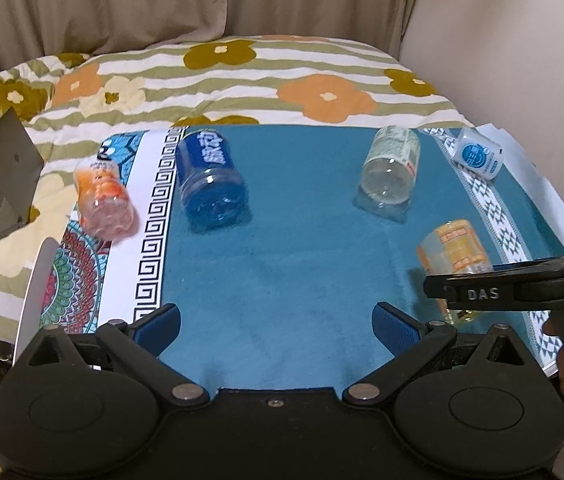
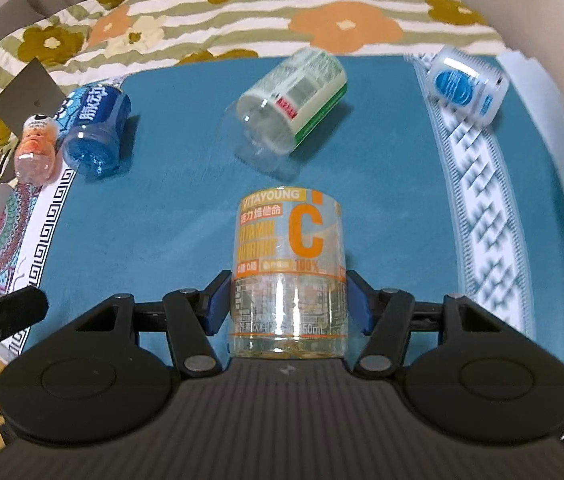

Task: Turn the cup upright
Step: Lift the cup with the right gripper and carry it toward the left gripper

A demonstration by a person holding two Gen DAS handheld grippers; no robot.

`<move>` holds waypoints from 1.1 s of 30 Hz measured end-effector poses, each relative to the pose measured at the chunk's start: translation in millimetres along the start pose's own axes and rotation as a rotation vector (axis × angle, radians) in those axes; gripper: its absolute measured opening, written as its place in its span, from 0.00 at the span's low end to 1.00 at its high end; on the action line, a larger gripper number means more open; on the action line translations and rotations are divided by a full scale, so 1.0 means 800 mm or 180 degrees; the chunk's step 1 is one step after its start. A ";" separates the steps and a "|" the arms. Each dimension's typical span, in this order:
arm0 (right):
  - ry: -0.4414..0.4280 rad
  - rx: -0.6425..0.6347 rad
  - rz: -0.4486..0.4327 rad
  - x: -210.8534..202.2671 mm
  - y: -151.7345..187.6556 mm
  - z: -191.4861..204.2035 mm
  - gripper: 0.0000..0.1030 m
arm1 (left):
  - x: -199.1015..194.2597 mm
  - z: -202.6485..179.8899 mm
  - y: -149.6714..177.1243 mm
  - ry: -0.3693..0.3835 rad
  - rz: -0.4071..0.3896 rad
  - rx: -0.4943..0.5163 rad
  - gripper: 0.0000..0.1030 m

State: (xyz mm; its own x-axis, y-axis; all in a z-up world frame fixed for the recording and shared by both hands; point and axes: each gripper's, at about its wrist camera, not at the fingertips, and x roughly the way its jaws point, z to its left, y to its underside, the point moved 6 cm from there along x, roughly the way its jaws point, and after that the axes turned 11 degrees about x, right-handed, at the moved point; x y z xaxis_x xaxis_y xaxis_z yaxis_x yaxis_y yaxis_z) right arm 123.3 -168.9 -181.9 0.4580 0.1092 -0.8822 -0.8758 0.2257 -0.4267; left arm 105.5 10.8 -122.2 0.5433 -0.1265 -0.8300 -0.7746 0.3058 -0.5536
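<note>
A clear cup with an orange Vitamin C label (image 2: pixel 288 264) sits between the blue pads of my right gripper (image 2: pixel 287 300), which is shut on its lower part. In the left wrist view the same cup (image 1: pixel 454 252) is held at the right, tilted, by the right gripper (image 1: pixel 482 292). My left gripper (image 1: pixel 276 326) is open and empty above the blue mat (image 1: pixel 282 260). Other cups lie on their sides: a blue one (image 1: pixel 210 178), a clear one with a green-edged label (image 1: pixel 390 170), an orange-pink one (image 1: pixel 104 204) and a small white-blue one (image 1: pixel 478 156).
The mat lies on a flower-patterned quilt (image 1: pixel 242 76) against a curtain and wall. A grey laptop-like object (image 1: pixel 6 176) stands at the left edge. The patterned borders of the mat run along the left (image 1: pixel 154 220) and right (image 2: pixel 482 184).
</note>
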 end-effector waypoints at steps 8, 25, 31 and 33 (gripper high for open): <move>0.0081 0.0035 0.0010 0.028 0.011 0.025 0.72 | 0.009 0.026 0.005 0.0054 0.0044 -0.0189 1.00; 0.0015 0.0239 0.0015 0.025 0.013 0.027 0.96 | -0.002 0.040 0.010 -0.0010 0.0075 -0.0326 1.00; -0.0048 0.0218 0.0012 0.017 0.008 0.025 0.97 | -0.013 0.037 0.005 -0.0057 0.0011 -0.0360 1.00; -0.0060 0.0208 0.0006 0.015 0.007 0.023 0.97 | -0.015 0.033 0.003 -0.0055 0.0006 -0.0366 1.00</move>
State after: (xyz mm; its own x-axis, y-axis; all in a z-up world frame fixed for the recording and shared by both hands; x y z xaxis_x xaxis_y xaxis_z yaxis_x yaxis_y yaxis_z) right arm 126.8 -148.4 -190.8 0.4597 0.1278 -0.8788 -0.8651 0.2882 -0.4105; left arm 105.7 38.2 -112.0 0.5465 -0.1094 -0.8303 -0.8071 0.1957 -0.5571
